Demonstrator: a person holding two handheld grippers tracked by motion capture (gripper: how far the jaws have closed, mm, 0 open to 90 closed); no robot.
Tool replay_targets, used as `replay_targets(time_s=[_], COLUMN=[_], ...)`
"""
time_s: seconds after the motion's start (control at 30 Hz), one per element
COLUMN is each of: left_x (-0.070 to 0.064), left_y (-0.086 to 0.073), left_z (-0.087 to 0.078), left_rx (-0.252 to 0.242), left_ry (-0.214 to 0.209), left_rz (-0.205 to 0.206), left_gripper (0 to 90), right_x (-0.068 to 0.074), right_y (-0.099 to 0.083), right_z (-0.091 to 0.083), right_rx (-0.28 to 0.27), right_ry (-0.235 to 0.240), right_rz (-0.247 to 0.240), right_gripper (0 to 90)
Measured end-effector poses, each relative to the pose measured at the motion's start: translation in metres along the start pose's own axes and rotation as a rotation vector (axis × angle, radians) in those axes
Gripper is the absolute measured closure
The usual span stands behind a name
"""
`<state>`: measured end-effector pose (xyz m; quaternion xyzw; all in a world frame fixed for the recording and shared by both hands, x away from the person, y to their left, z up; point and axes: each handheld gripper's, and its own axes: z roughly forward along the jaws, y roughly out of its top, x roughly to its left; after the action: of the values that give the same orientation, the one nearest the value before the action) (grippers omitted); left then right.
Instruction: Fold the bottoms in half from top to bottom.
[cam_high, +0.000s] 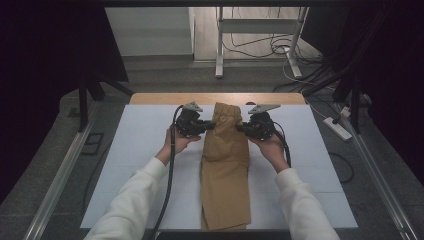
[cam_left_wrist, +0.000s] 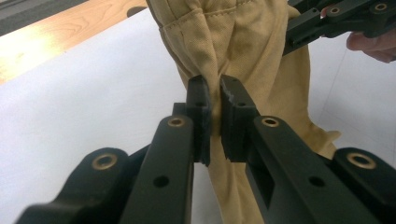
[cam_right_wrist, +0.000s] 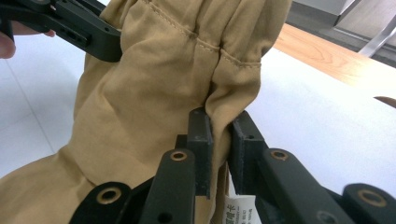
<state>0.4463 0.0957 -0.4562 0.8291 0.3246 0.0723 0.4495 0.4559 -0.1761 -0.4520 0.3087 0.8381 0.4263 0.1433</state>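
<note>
Both claws, left (cam_high: 209, 125) and right (cam_high: 240, 127), were clamped on the trousers' (cam_high: 226, 170) waistband edges; lifting evenly would keep the fabric level.

Grey floor (cam_high: 165, 75), cables (cam_high: 260, 47) (tangled), dark curtains (cam_high: 45, 50).

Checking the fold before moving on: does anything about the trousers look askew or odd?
Mostly tidy: the tan trousers lie folded lengthwise on the white mat. The waistband end is bunched and lifted, pinched between the left tool and right tool. A white label hangs out by the right tool.
</note>
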Motion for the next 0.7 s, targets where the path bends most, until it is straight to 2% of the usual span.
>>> replay_targets(time_s=[0.7], left_x=[-0.012], left_y=[-0.01], left_z=[-0.009], left_rx=[-0.01], left_ry=[-0.031], left_rz=[0.01], left_gripper=[82.4], right_x=[0.012], right_y=[-0.007], right_z=[-0.009], right_rx=[0.009], right_ry=[0.031], right_rz=[-0.004], right_gripper=[81.9])
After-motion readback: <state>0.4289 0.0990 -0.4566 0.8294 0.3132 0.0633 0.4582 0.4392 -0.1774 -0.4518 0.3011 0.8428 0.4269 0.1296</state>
